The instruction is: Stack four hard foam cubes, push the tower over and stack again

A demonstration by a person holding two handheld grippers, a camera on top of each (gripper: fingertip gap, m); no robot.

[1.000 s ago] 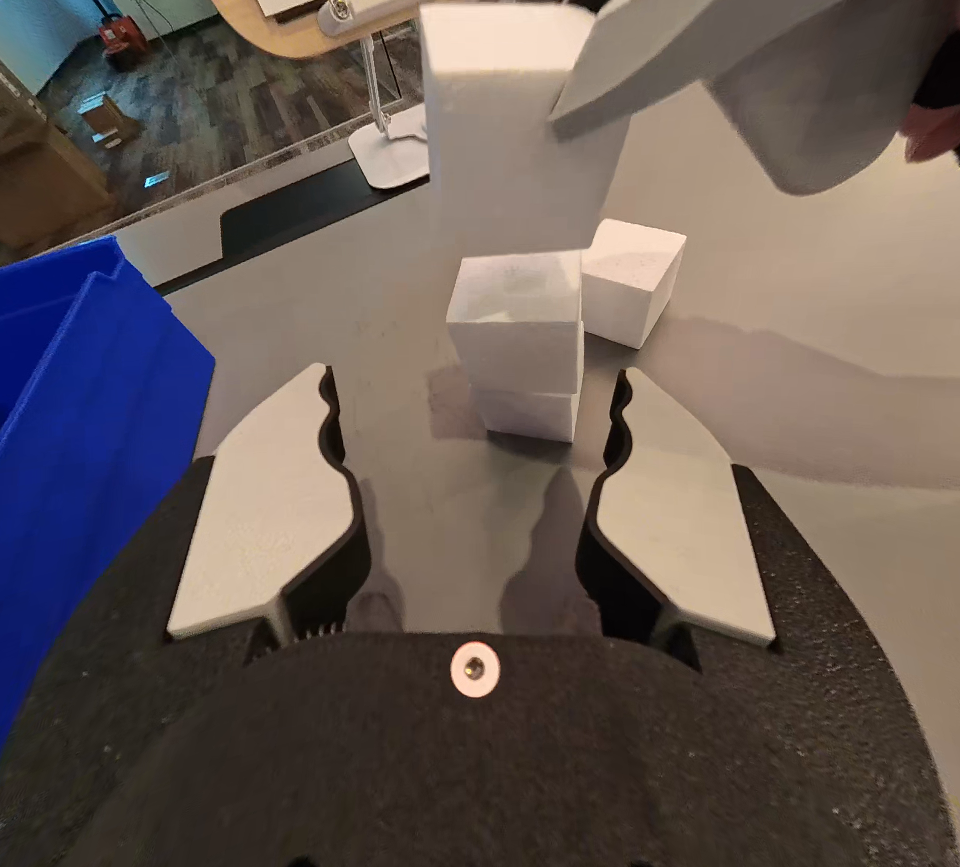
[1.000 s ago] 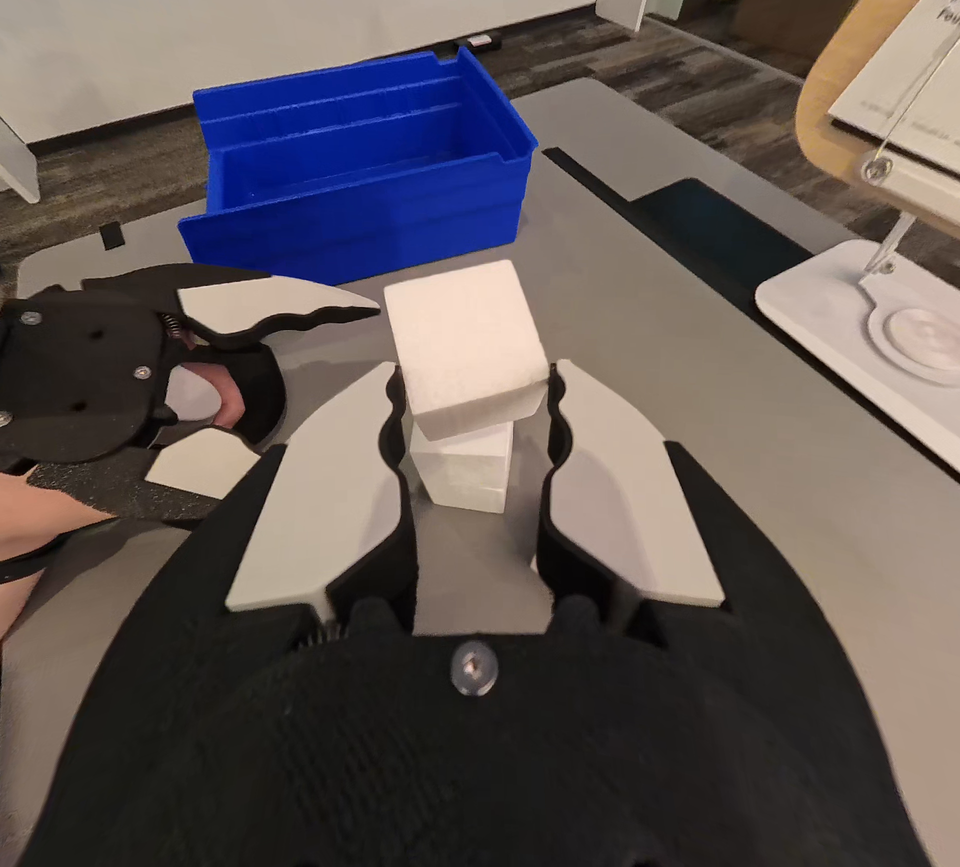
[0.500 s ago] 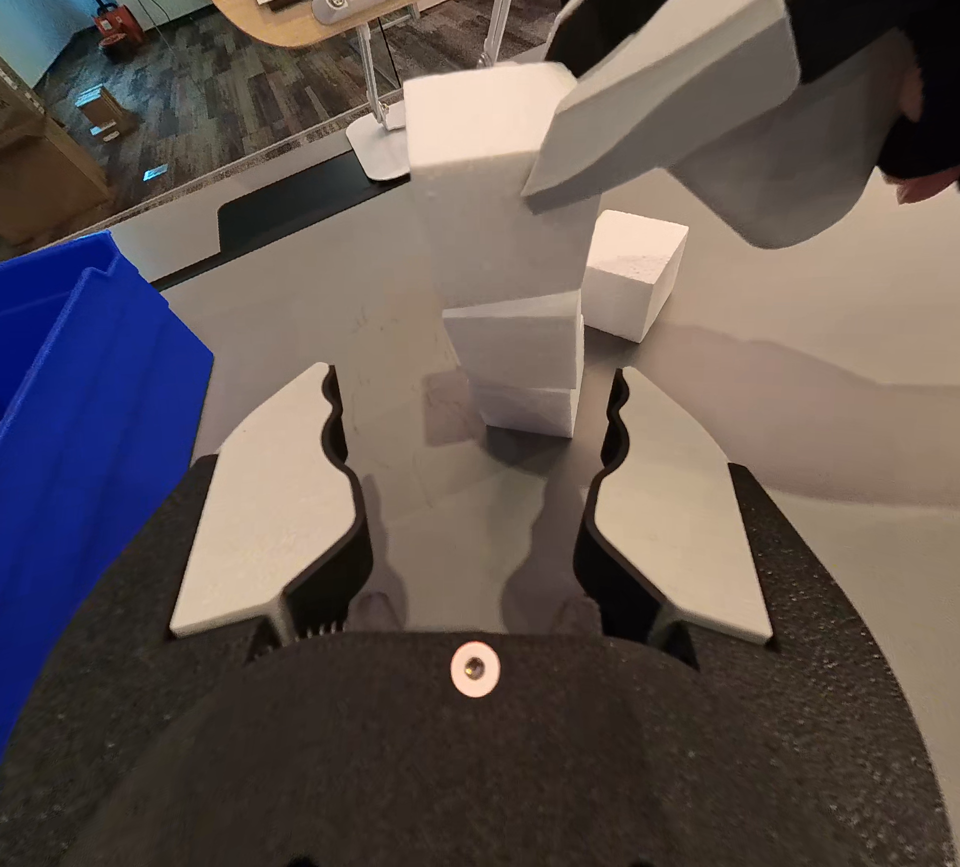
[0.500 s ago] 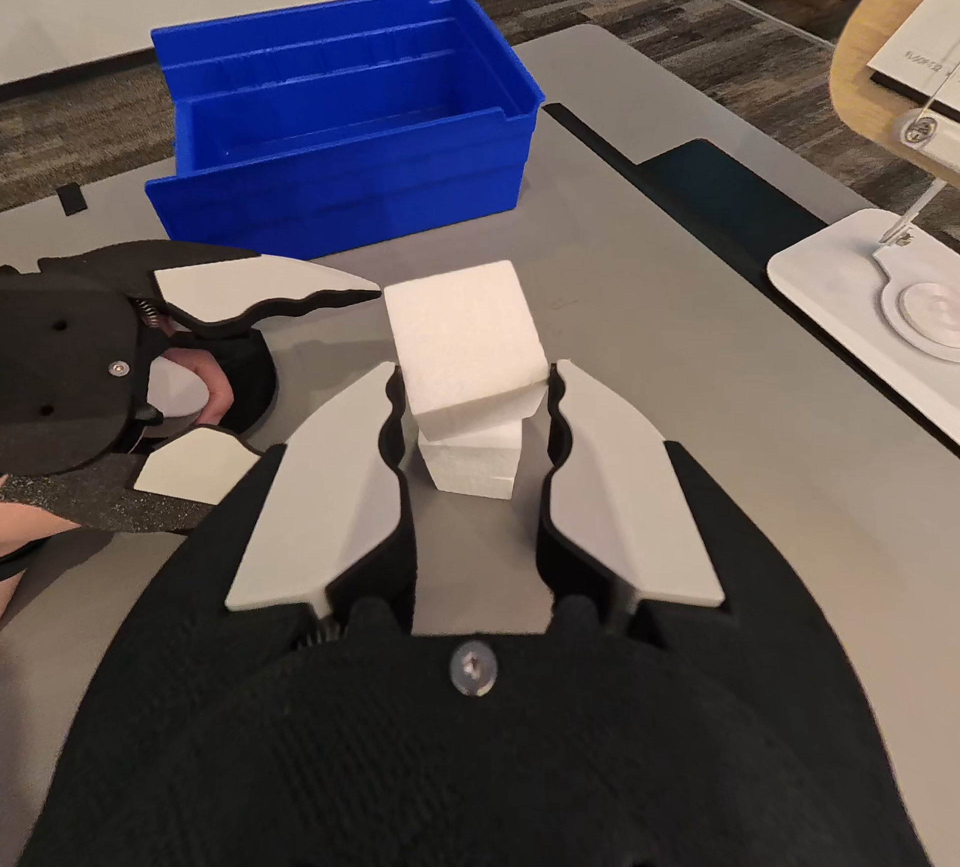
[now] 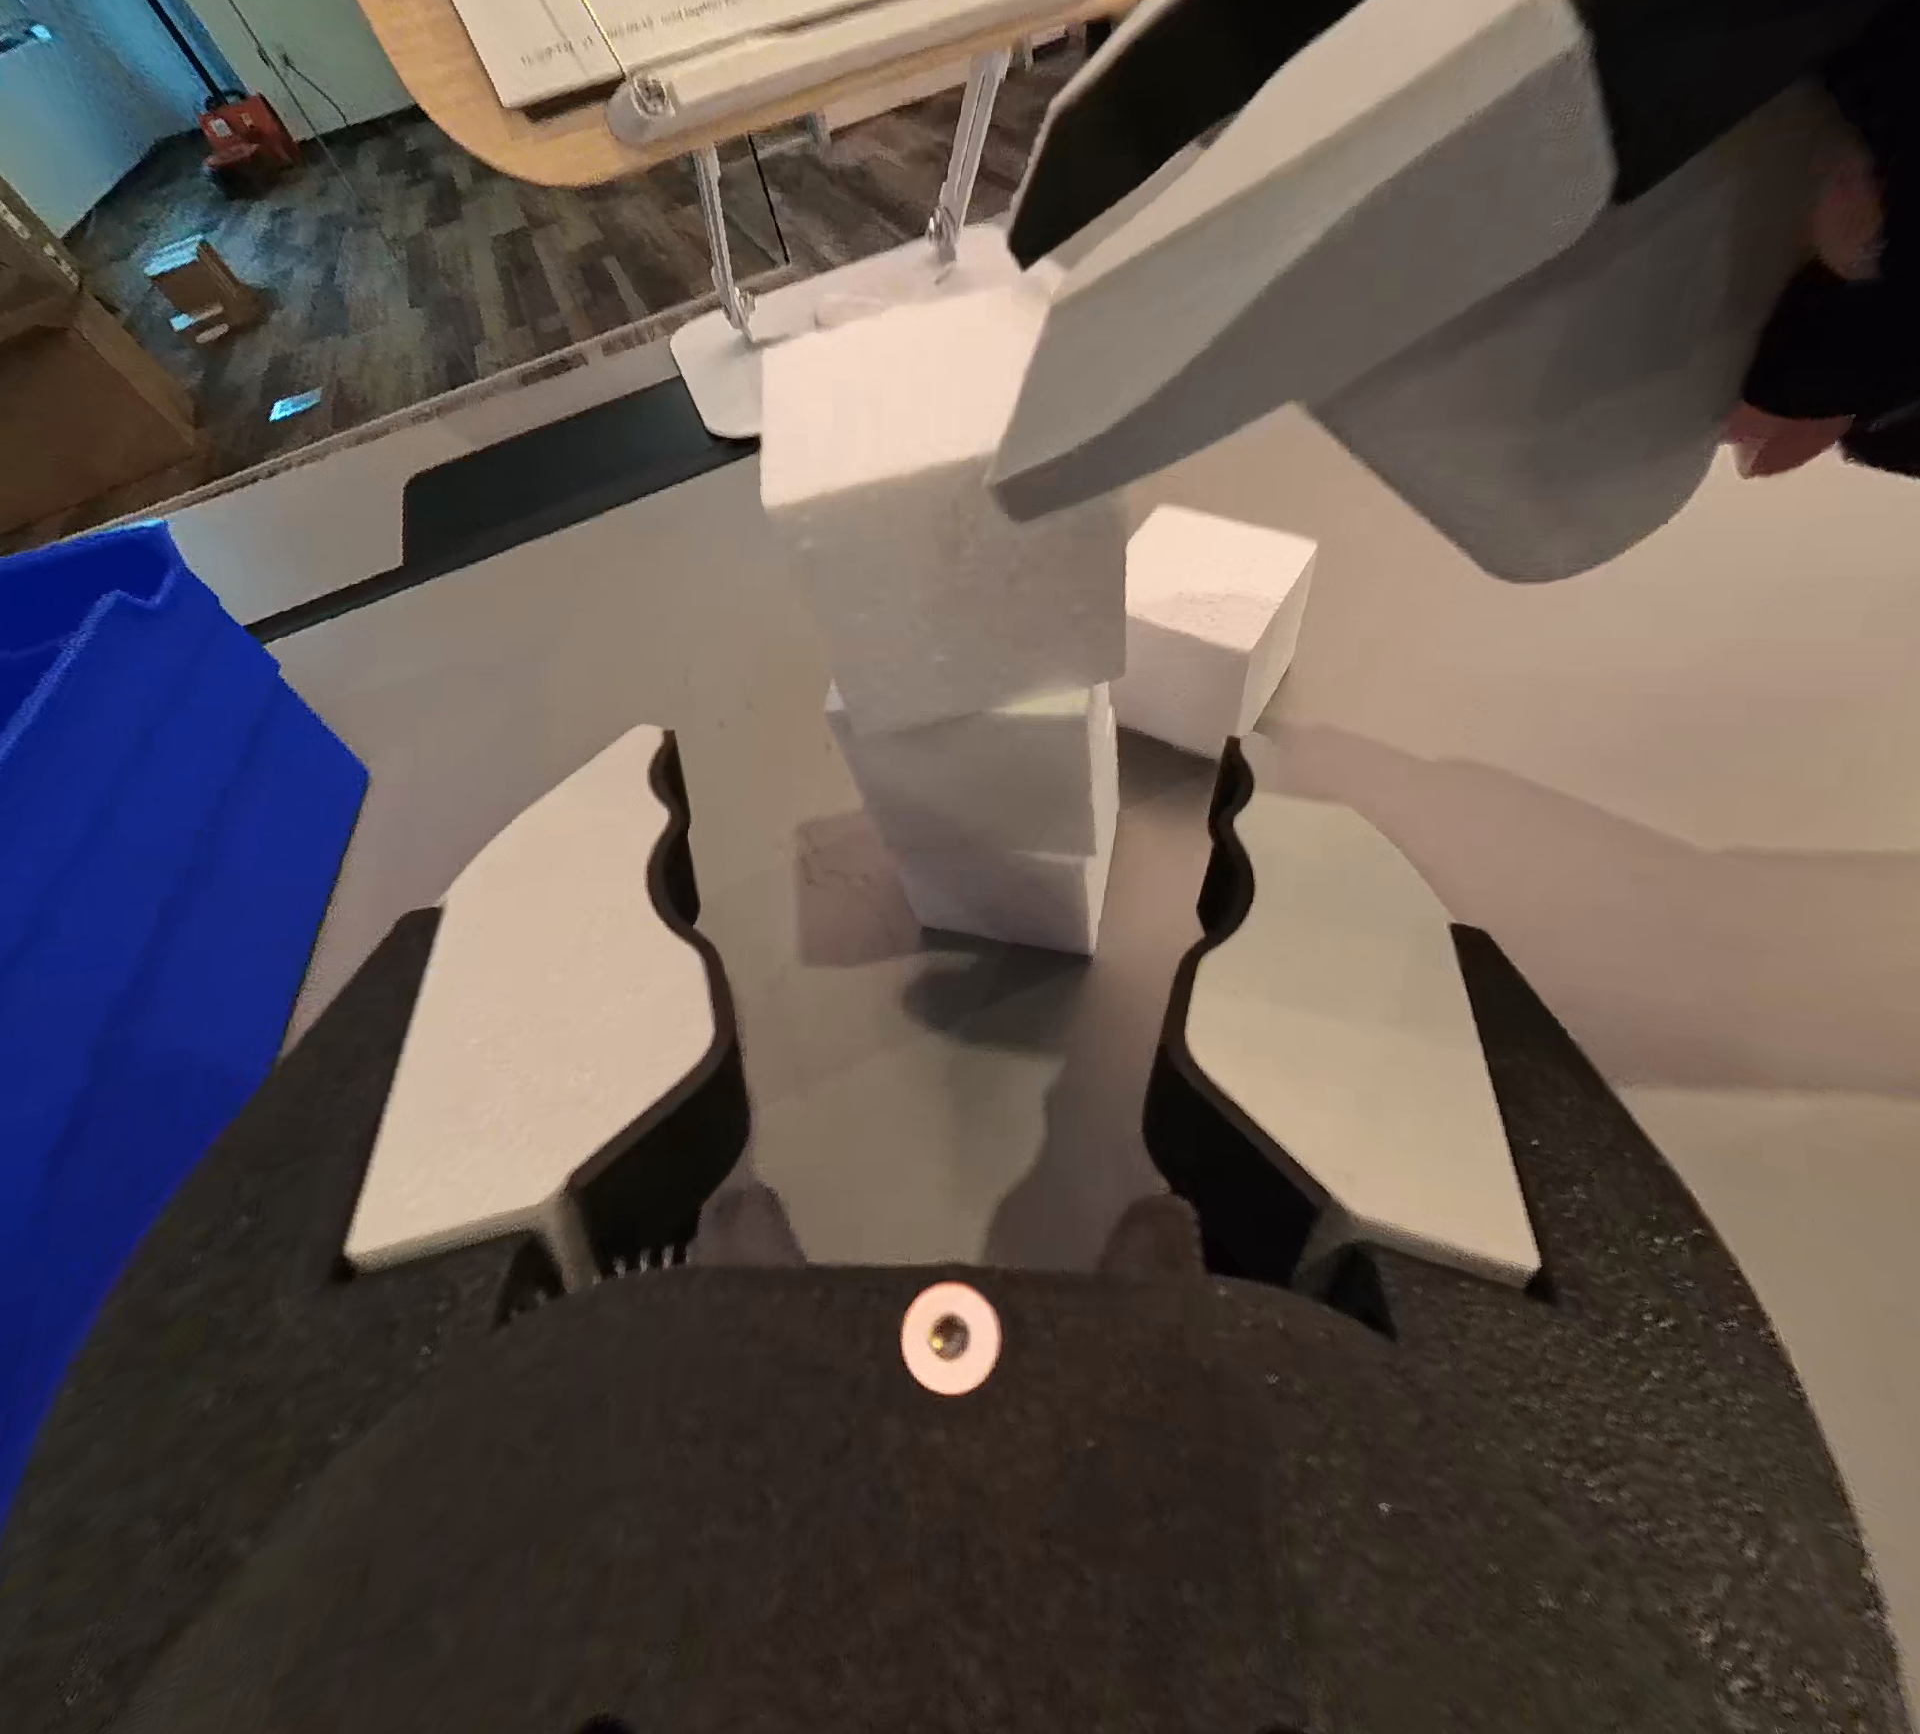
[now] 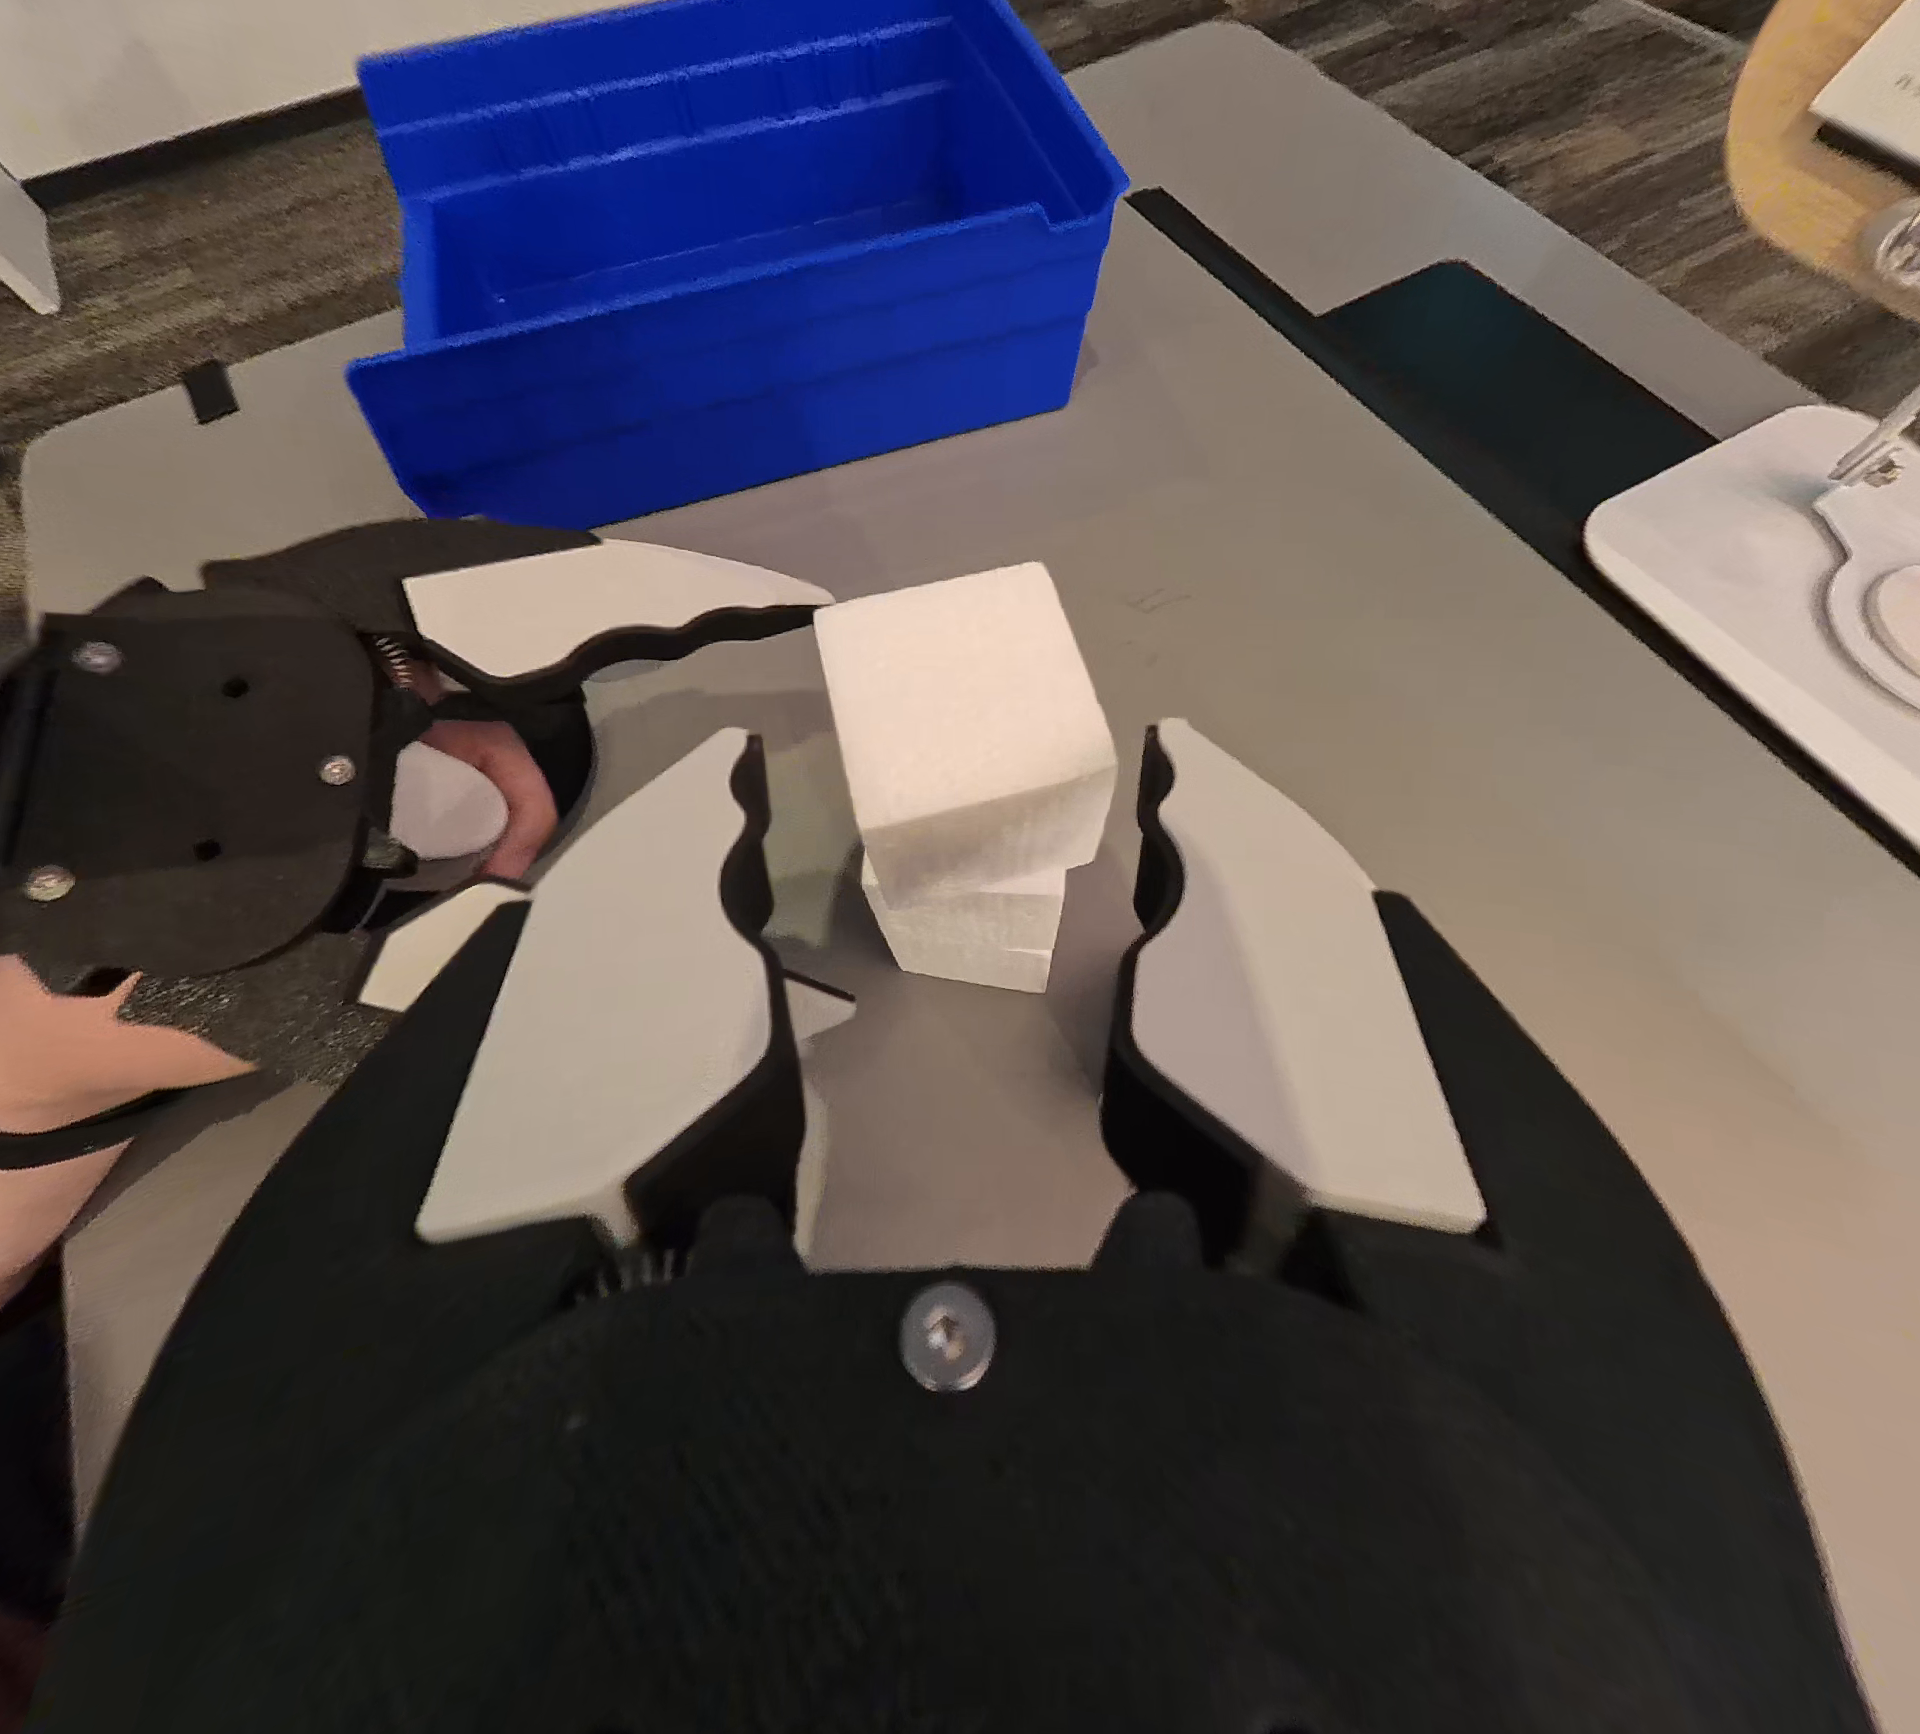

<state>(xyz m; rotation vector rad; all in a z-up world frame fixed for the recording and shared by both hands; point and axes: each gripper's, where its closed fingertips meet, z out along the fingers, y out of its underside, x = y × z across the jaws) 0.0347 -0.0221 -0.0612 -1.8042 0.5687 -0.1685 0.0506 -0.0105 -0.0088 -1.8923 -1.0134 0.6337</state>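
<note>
- On the grey table (image 6: 1351, 697), three white foam cubes stand stacked as a tower (image 5: 977, 697); the top cube (image 6: 961, 708) sits slightly askew.
- Right gripper (image 6: 945, 811) has its jaws spread either side of that cube, apparently not clamping it; left gripper (image 5: 951, 811) waits wide open and empty, near the tower.
- Likely next: fetch the fourth cube (image 5: 1205, 635), just right of the tower.
- Blue bin (image 6: 727, 250) and document stand (image 5: 790, 22) sit farther off.
</note>
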